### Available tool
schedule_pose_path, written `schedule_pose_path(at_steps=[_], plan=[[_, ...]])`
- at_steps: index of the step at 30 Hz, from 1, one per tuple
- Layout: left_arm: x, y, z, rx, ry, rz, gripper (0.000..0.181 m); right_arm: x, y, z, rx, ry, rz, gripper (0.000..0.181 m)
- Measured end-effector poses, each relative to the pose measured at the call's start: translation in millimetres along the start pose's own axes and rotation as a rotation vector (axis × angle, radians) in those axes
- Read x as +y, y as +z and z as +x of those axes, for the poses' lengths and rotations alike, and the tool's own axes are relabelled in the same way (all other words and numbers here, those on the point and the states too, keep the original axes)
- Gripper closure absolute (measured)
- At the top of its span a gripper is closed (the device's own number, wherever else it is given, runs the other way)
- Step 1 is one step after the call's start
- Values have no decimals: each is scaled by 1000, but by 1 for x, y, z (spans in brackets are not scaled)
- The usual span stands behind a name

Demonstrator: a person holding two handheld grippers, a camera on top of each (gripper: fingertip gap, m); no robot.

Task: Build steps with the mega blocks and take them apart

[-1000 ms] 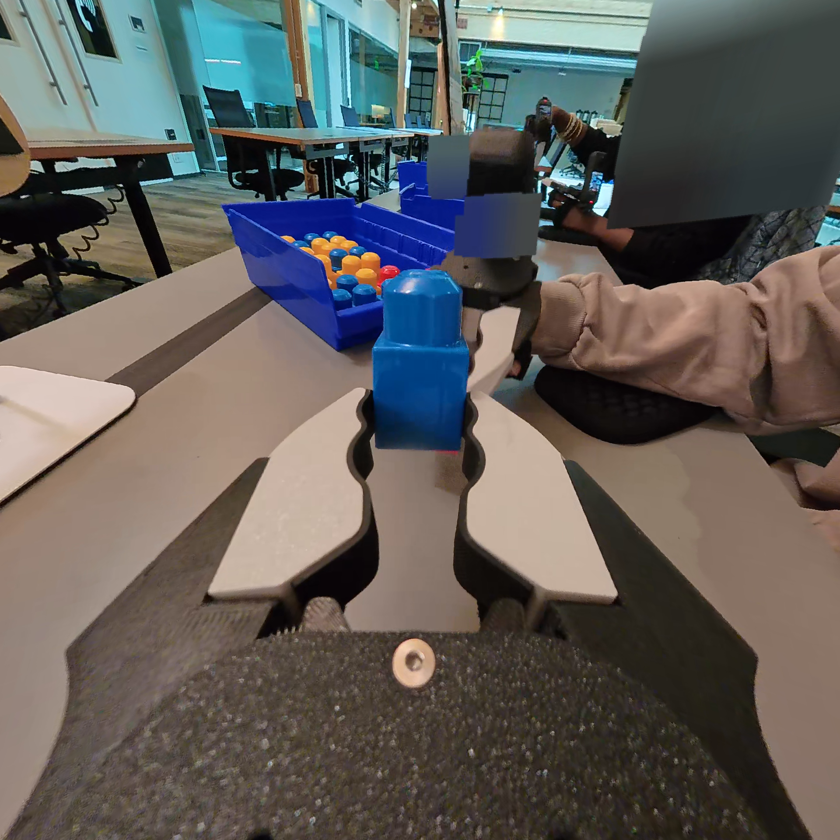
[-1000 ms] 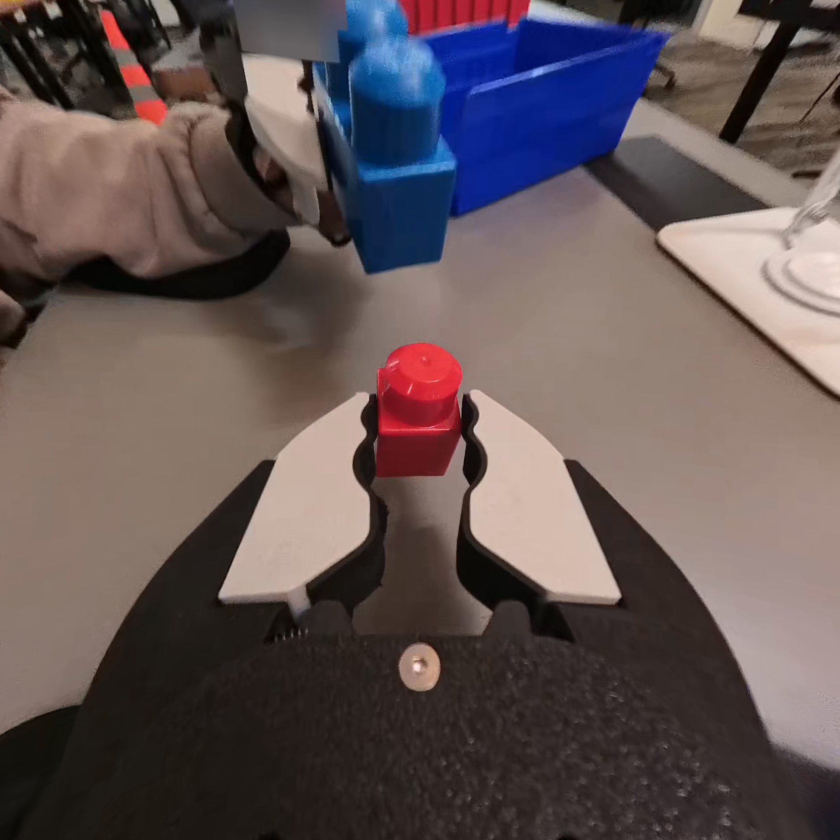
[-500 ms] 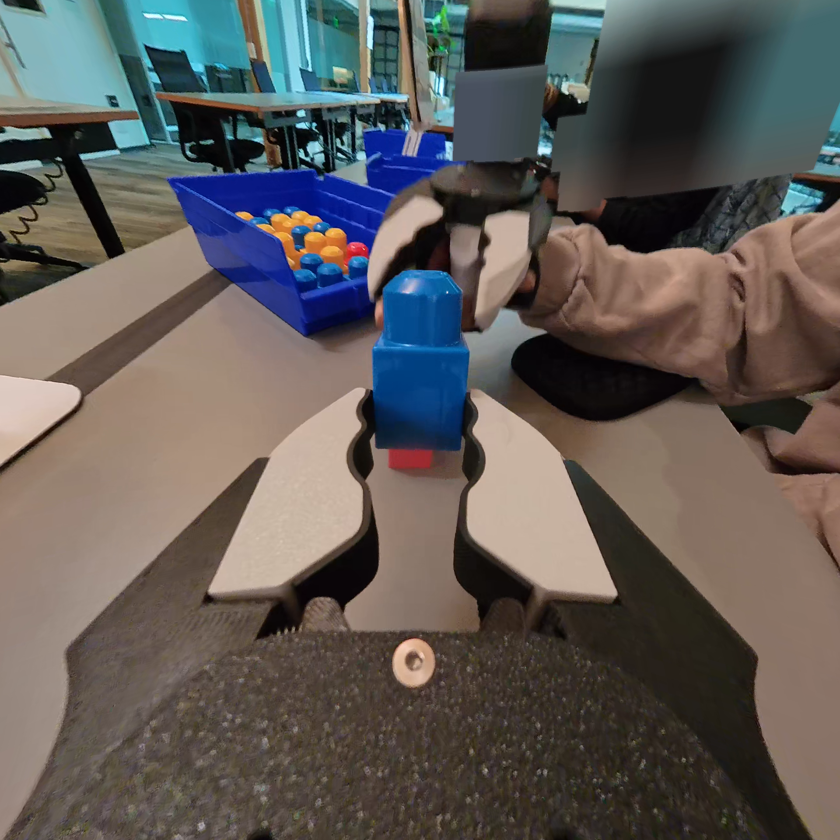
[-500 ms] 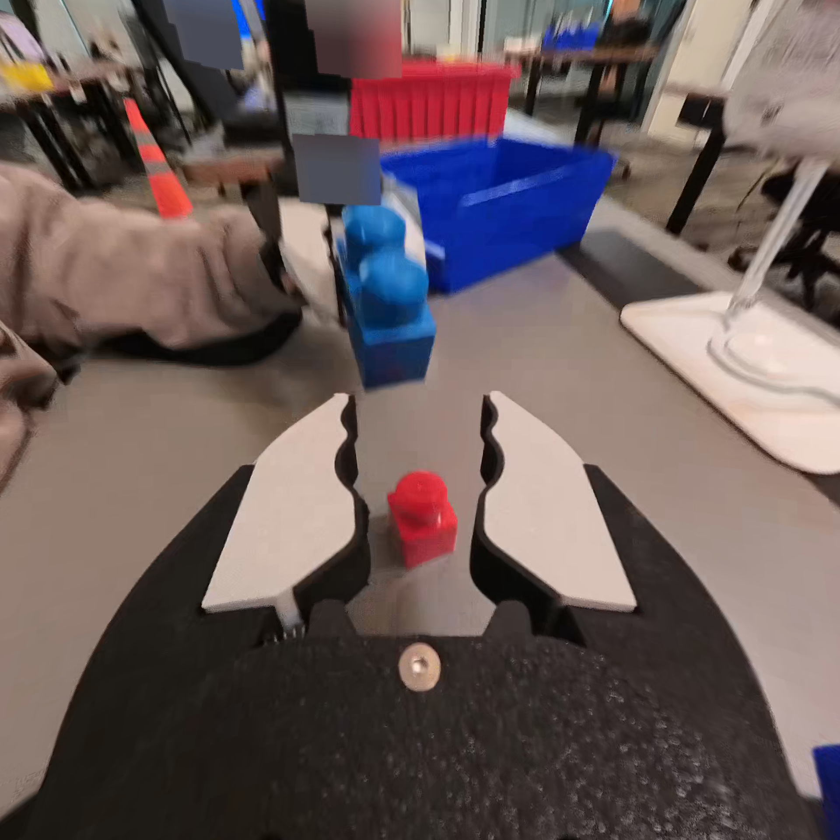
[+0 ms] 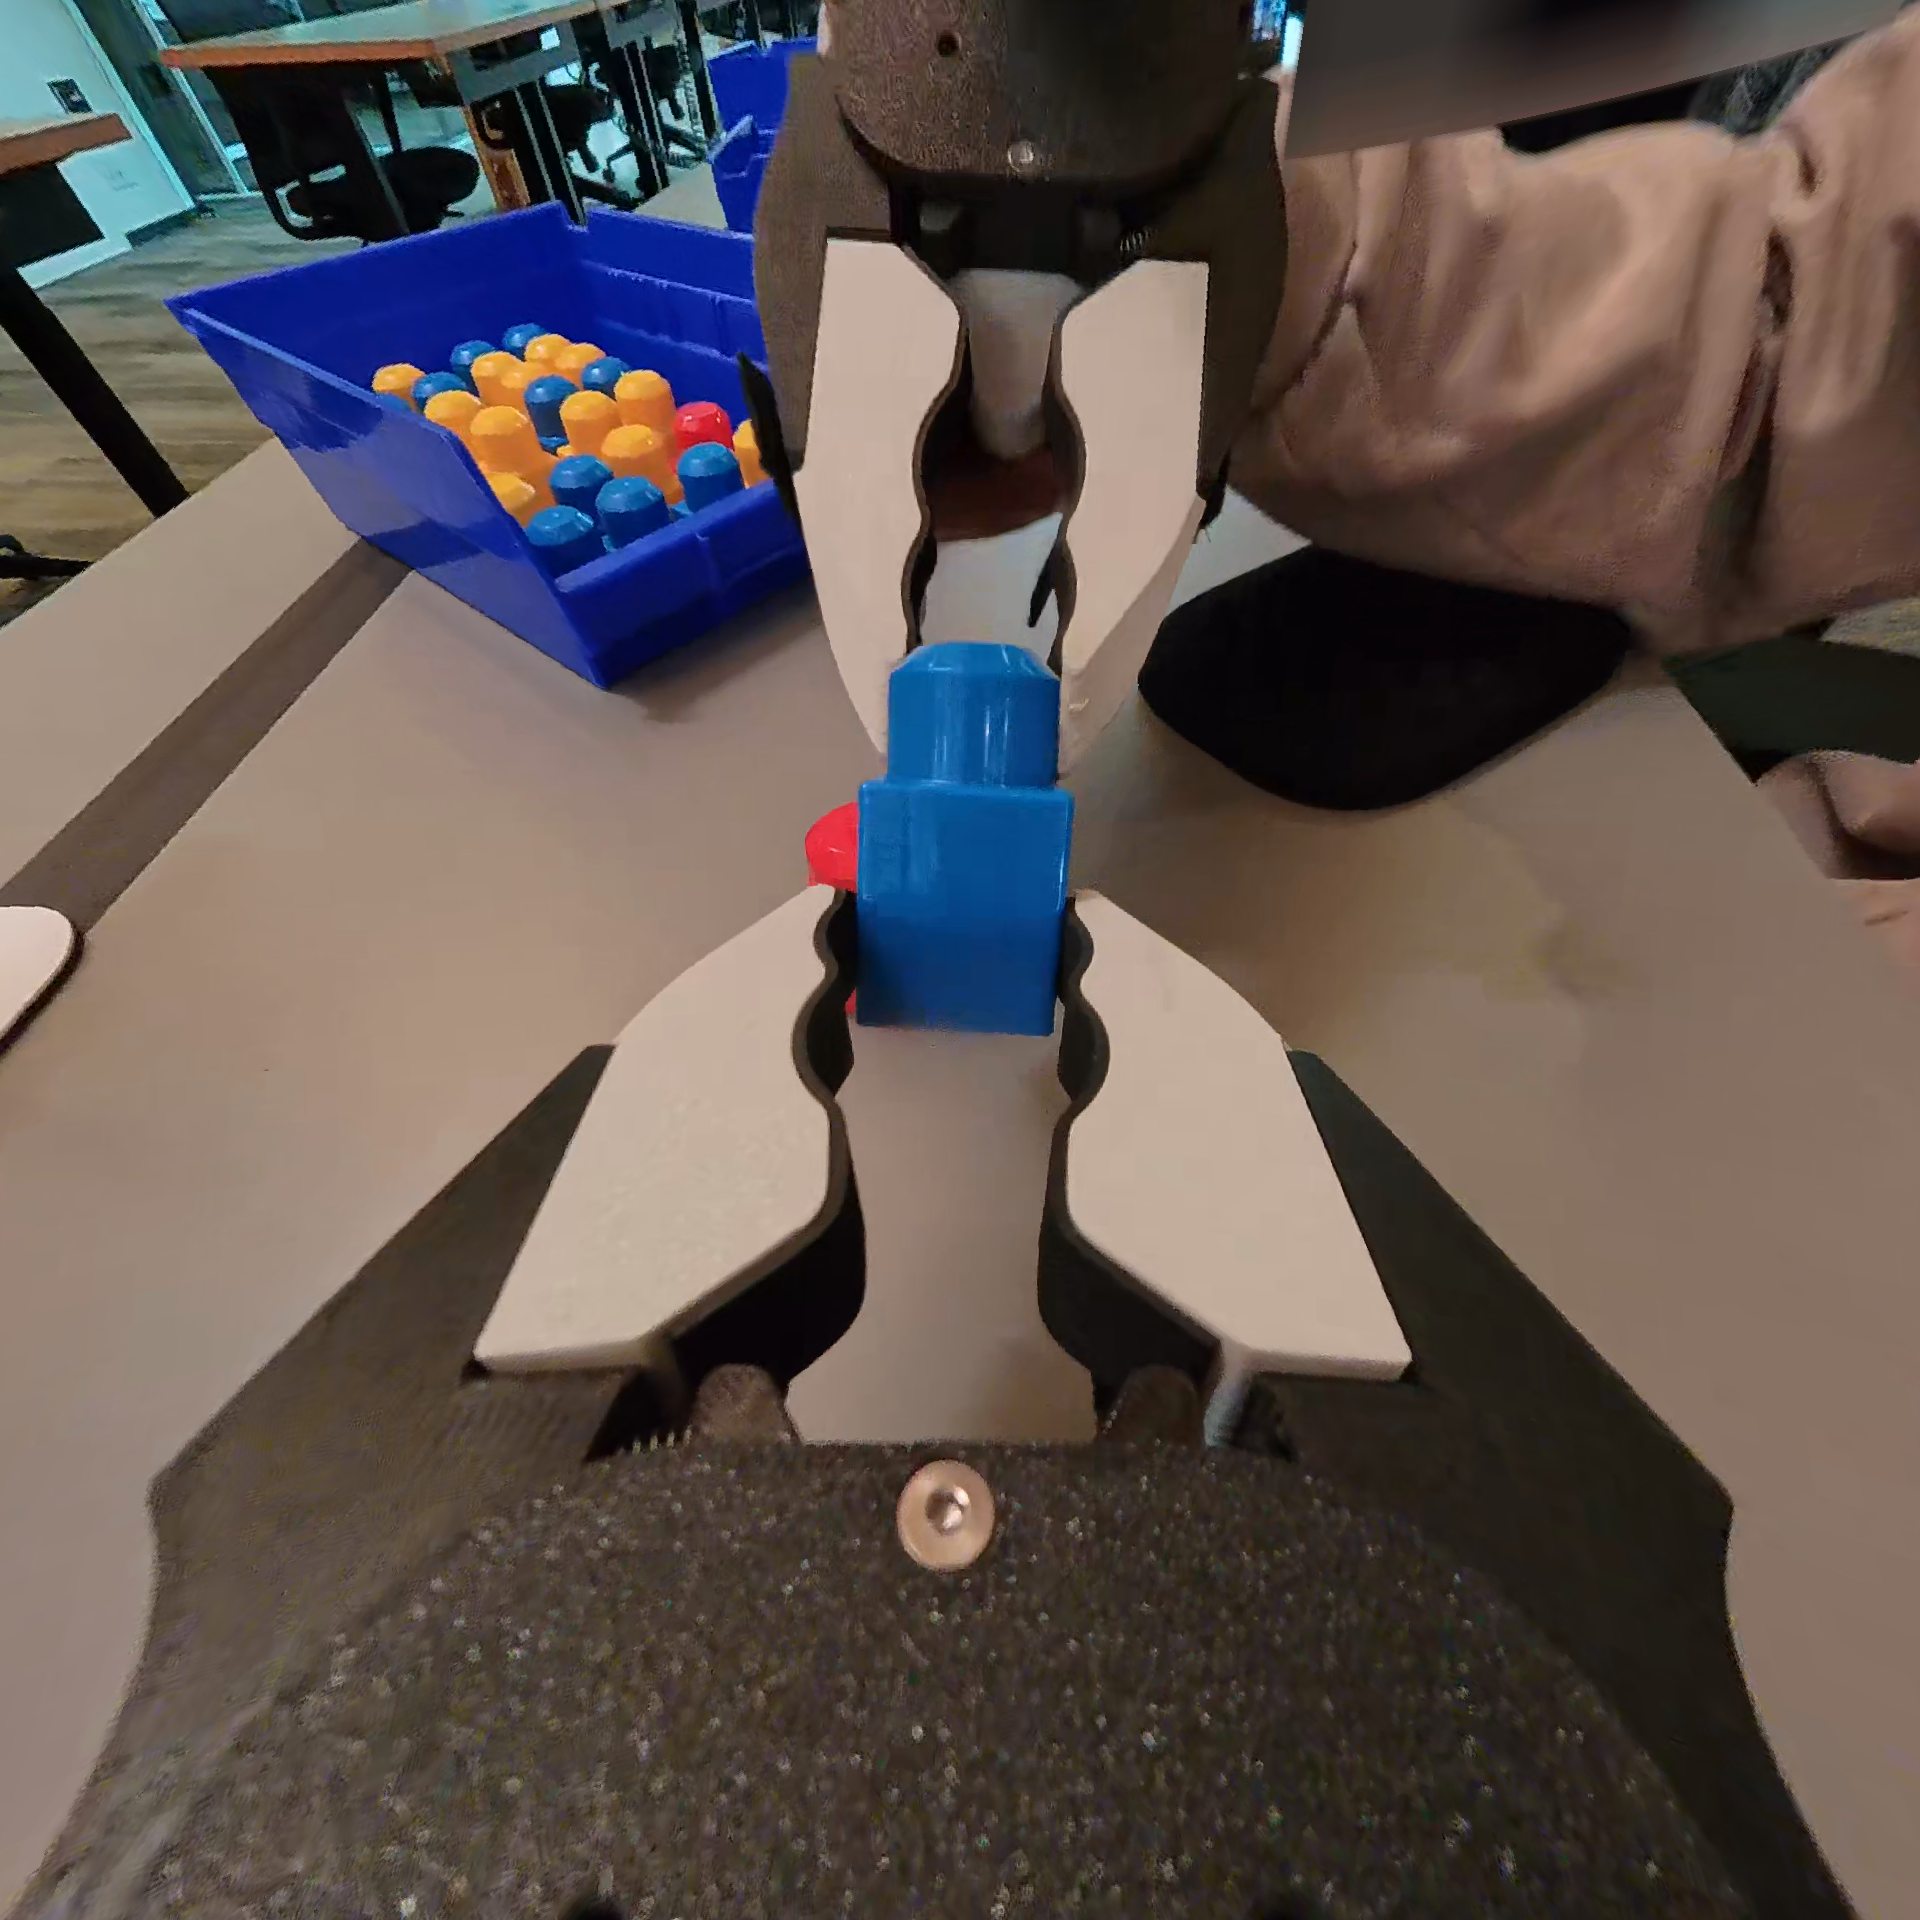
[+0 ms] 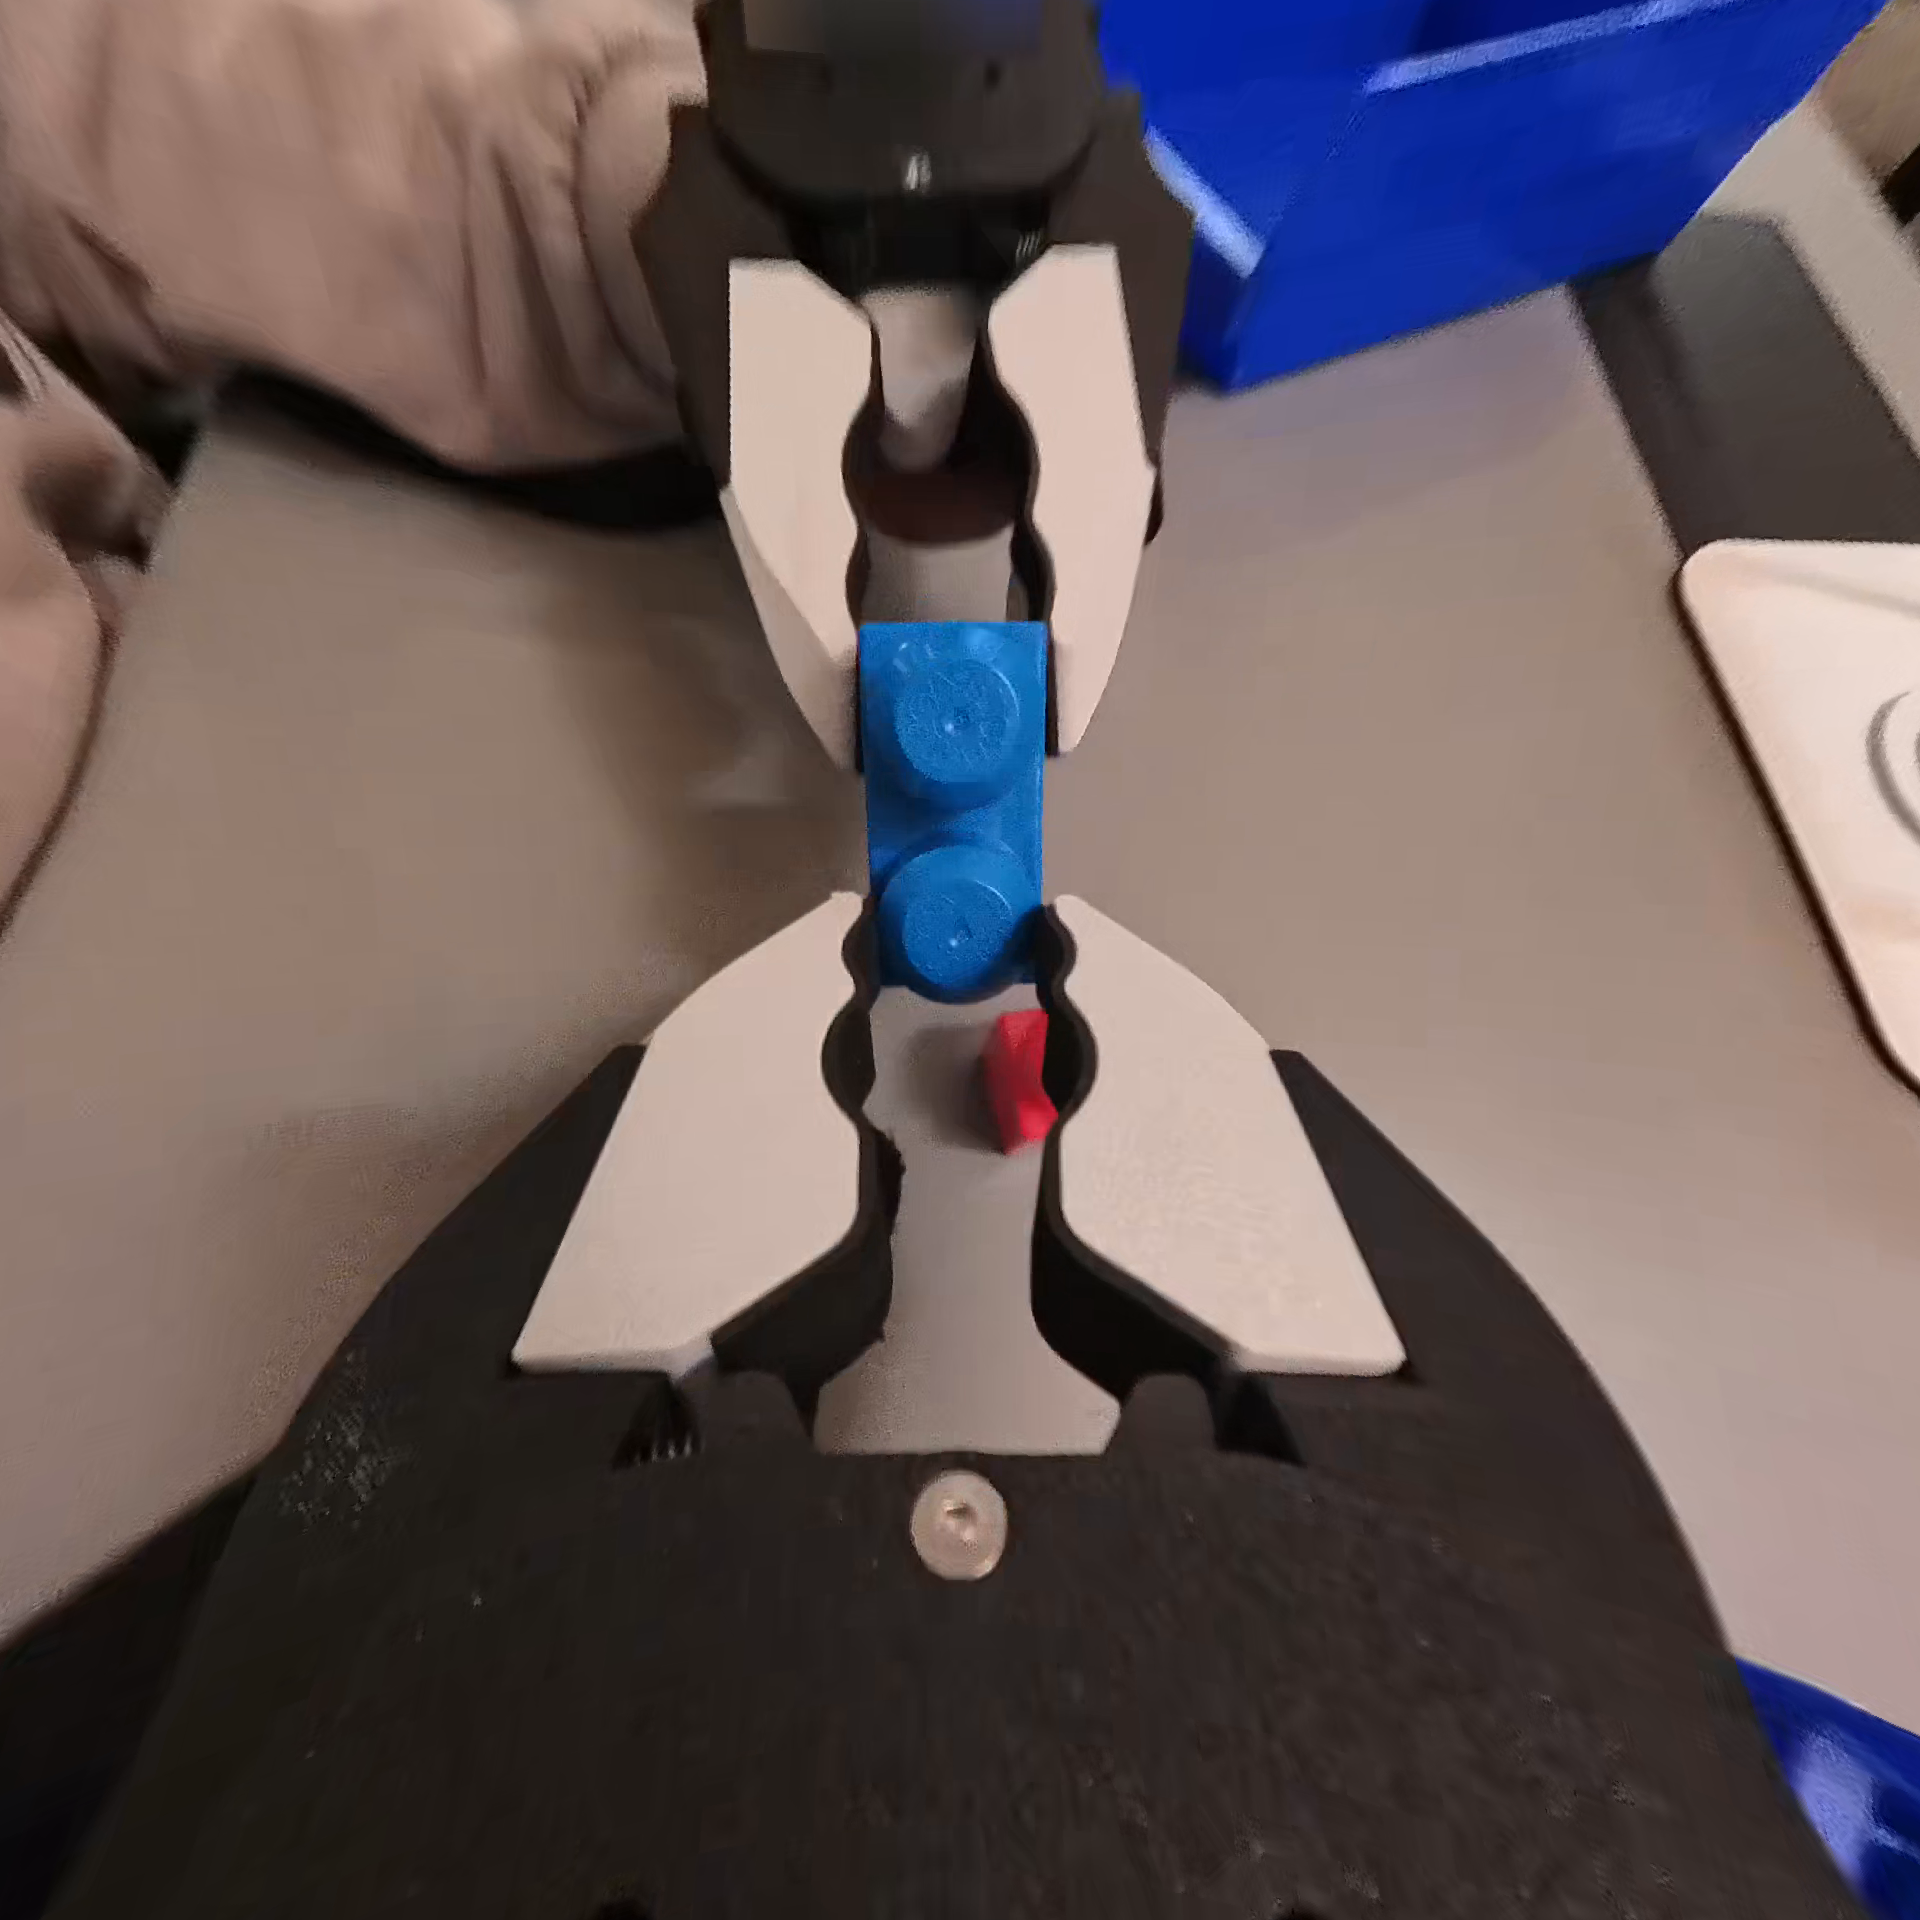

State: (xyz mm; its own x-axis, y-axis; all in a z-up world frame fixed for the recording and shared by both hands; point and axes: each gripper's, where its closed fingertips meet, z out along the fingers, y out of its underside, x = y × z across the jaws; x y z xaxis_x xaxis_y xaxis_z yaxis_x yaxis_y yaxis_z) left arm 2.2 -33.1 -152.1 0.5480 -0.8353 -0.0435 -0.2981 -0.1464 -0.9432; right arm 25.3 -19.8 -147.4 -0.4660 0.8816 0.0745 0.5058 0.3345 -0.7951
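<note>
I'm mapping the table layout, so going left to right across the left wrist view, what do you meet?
White board corner → blue bin of blocks → blue block in the left gripper → black pad → beige sleeve.

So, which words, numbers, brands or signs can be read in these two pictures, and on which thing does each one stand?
Small dark wall sign, far left in the left wrist view: too small and blurred to read.
Raised marks on top of the blue two-stud block: blurred, not readable.
Blue bin: no writing shows on it.
So no text can be read in either view.
</note>
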Motion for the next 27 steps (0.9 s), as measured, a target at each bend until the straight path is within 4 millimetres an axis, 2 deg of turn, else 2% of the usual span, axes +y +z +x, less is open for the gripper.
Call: schedule_pose_path(at_steps=[6, 9, 11, 13, 15, 17, 19, 21, 23, 25, 27], plan=[[-14, -2, 8, 15, 19, 44, 144, 14, 2, -6, -42, -98, -267, 153], [-23, -4, 7, -5, 28, 89, 145, 5, -8, -4, -47, -101, -278, 153], [-28, -5, 3, -39, 37, 128, 141, -5, -24, 0, -40, -99, -277, 153], [-30, -8, -1, -64, 35, 151, 140, -13, -47, 11, -5, -95, -296, 153], [-33, -13, -7, -90, 20, 174, 148, -17, -79, 27, 47, -81, -336, 153], [-35, -18, -14, -125, 8, 200, 157, -16, -118, 48, 123, -56, -403, 153], [-38, -24, -23, -174, 2, 227, 163, -6, -161, 74, 212, -10, -500, 153], [-40, -30, -34, -255, -2, 242, 170, 14, -203, 100, 290, 65, -608, 153], [-41, -36, -46, -332, -8, 252, 174, 44, -240, 122, 348, 162, -721, 153], [-41, -44, -57, -411, -19, 269, 177, 77, -267, 138, 382, 258, -818, 153], [-41, -53, -67, -483, -33, 288, 180, 108, -285, 151, 408, 337, -890, 153]])
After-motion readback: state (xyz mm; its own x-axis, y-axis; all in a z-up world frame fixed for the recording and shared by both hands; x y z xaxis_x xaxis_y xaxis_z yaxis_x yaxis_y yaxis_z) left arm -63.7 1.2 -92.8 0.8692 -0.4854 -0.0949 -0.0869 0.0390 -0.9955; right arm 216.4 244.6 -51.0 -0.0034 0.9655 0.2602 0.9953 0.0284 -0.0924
